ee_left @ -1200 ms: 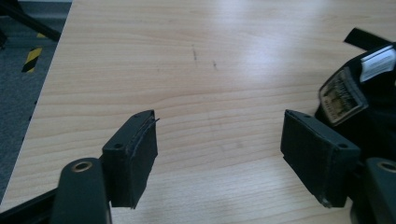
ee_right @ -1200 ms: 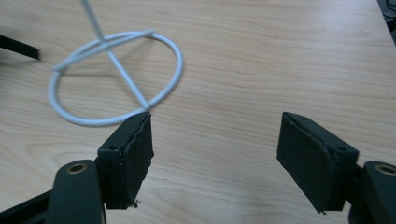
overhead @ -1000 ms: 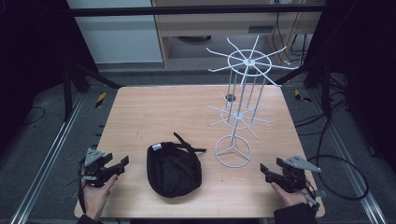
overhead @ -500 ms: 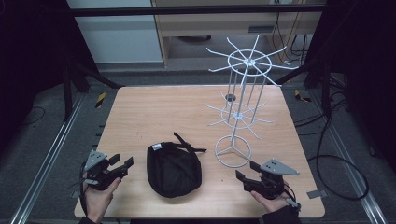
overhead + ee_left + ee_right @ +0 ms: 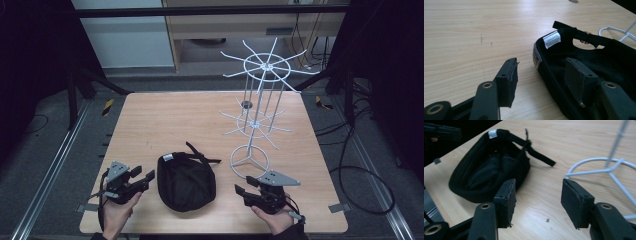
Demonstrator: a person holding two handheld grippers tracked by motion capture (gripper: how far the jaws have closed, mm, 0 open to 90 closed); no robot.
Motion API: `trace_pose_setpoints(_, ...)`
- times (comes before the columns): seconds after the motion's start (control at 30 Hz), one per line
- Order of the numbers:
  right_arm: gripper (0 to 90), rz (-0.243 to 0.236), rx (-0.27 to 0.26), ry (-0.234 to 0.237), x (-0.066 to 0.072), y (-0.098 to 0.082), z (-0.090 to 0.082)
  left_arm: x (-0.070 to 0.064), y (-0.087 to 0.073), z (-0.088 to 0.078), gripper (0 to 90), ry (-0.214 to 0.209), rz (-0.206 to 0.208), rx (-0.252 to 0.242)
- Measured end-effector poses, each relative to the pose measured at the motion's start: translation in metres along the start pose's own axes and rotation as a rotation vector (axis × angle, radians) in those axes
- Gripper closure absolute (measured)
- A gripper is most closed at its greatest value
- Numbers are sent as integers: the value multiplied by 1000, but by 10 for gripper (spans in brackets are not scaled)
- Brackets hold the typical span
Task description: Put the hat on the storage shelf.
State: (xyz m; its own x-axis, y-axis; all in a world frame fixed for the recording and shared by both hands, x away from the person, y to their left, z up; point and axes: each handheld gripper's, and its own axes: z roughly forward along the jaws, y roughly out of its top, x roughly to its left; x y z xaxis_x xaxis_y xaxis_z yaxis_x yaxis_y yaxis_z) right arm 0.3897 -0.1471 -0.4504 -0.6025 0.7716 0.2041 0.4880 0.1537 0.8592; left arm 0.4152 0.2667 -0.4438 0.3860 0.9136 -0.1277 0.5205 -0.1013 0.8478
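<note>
Left tongs (image 5: 145, 176) closing in, not yet gripping, one pad over rim of black fabric cap (image 5: 186, 181); one cap, soft, upside down mid-front on pale wood worktop (image 5: 165, 120); right tongs (image 5: 241, 192) narrowing, nothing between; one white wire rack (image 5: 257, 117) behind

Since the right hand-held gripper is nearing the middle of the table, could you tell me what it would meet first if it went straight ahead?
Most likely the black cap: the right hand-held gripper, jaws open with nothing between them, points across bare table at its near edge.
</note>
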Motion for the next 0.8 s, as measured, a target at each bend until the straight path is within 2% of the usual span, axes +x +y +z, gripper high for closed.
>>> trace_pose_setpoints(0.07, 469, -3, 3, 7, 3, 0, 2, -2, 0, 2, 438, 0, 7, 5)
trace_pose_setpoints(0.1, 488, -8, 14, 22, 10, 1, 7, -5, 0, 6, 446, -3, 16, 16)
trace_pose_setpoints(0.23, 497, -11, 23, 40, 15, 1, 13, -8, -1, 15, 455, 0, 36, 40)
trace_pose_setpoints(0.4, 506, -14, 39, 62, 24, 1, 23, -10, -3, 24, 492, -1, 41, 77)
trace_pose_setpoints(0.6, 473, -31, 56, 79, 38, 1, 40, -10, -7, 31, 540, -18, 45, 122)
trace_pose_setpoints(0.8, 456, -34, 80, 82, 45, -2, 54, -14, -11, 37, 615, -33, 57, 172)
